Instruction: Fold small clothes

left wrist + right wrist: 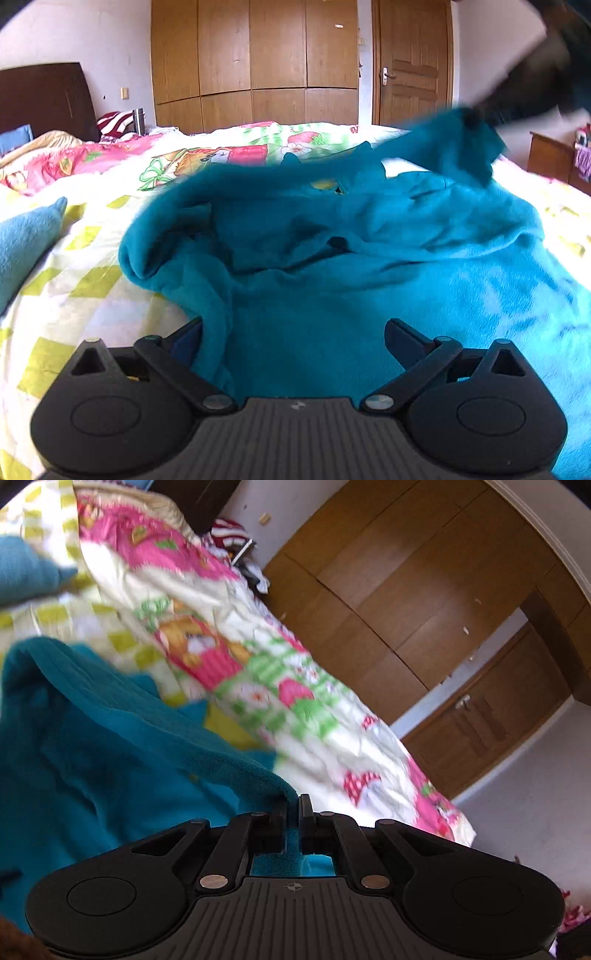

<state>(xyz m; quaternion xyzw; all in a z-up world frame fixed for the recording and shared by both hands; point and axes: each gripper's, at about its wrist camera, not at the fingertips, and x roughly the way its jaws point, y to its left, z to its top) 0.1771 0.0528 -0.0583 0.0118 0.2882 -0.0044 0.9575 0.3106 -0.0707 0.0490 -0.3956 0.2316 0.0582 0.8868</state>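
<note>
On the bed (92,280), a soft, limp teal fleece garment (369,258) lies rumpled; right gripper (294,812) pinches its edge, left gripper (293,332) jaws spread over the near hem.

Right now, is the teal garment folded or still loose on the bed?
Loose, not folded: the teal garment lies rumpled on the bed, one edge lifted in the shut right tongs.
</note>
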